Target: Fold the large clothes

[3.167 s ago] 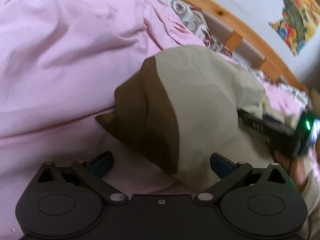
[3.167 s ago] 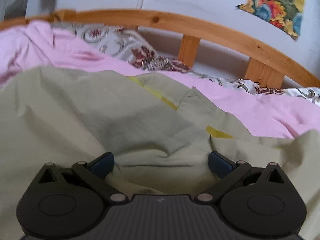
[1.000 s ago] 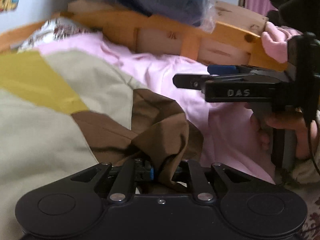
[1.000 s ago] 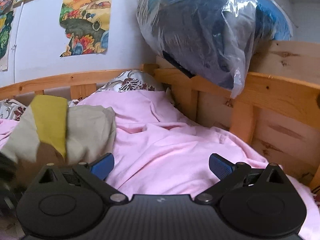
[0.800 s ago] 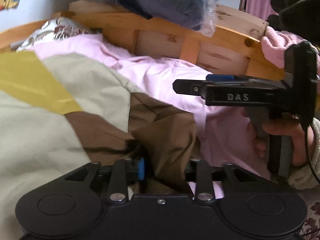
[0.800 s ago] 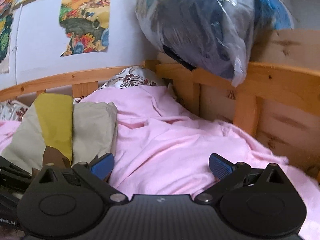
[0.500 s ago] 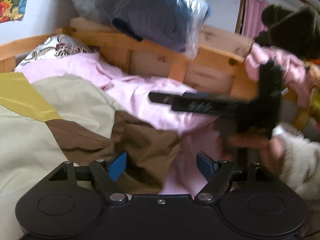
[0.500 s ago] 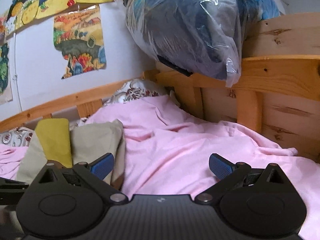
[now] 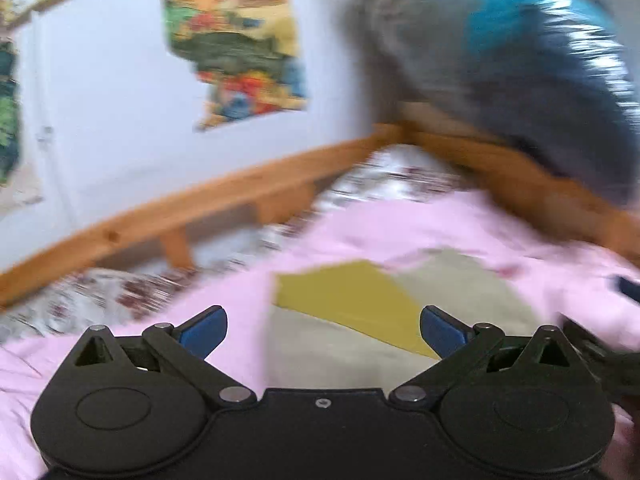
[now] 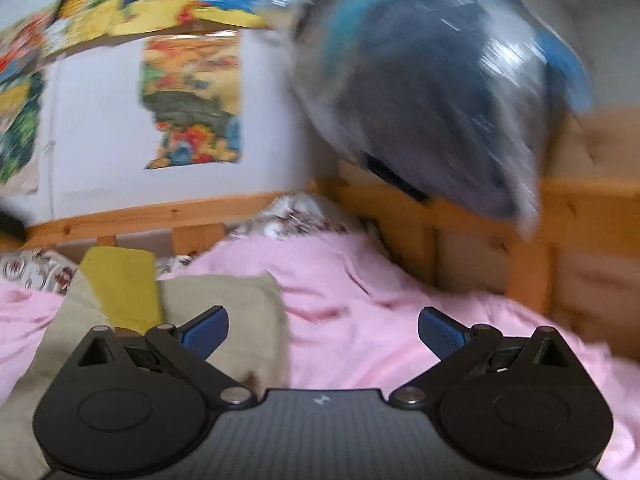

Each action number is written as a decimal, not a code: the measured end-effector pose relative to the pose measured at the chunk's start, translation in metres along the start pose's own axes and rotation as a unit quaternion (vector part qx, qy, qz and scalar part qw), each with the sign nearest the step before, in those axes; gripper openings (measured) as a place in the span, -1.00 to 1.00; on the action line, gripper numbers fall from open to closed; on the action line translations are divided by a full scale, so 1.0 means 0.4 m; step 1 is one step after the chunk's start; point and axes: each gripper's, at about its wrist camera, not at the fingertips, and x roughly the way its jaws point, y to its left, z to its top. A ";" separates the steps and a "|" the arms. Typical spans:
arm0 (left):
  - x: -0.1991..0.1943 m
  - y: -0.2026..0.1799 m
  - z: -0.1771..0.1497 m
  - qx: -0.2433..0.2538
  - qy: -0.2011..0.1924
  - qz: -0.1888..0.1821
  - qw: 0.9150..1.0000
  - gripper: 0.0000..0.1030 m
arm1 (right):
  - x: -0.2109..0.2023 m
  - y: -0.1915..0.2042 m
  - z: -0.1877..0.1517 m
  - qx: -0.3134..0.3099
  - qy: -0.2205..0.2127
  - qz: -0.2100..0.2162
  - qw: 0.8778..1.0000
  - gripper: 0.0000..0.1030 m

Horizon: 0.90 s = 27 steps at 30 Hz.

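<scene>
Lying folded on the pink sheet of the bed, the garment is showing beige cloth with a yellow panel across it. In the left wrist view it is sitting straight ahead between the spread fingers, with the yellow panel toward 12 o'clock. In the right wrist view it is lying at 9 o'clock, its near edge passing under the left blue pad.

The left tongs are gaping wide, gripping nothing, and hanging over the garment. The right tongs are likewise standing wide open and empty, pointing over bare pink sheet beside the garment. A dark part of the right tongs is poking into the left wrist view at 3 o'clock.

The wooden bed frame is running behind the sheet at 12 o'clock, with a floral pillow just in front of it. A plastic bag of dark and blue cloth is sitting on the frame at 1 o'clock. Bright posters are hanging on the white wall. Both views are blurring.
</scene>
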 end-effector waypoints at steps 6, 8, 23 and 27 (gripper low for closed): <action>0.195 0.030 -0.034 -0.068 -0.060 0.029 0.995 0.99 | 0.007 0.131 -0.021 -0.098 -0.017 0.009 0.995 1.00; 0.269 0.022 -0.046 -0.084 -0.054 0.030 0.995 0.99 | 0.019 0.151 -0.039 -0.139 -0.021 -0.009 0.990 1.00; 0.596 -0.055 -0.144 -0.072 0.073 0.019 0.995 0.99 | 0.161 0.094 -0.135 -0.114 0.107 -0.030 0.987 1.00; 0.590 -0.041 -0.142 -0.083 0.075 0.007 0.994 0.99 | 0.167 0.093 -0.137 -0.113 0.113 -0.030 0.987 1.00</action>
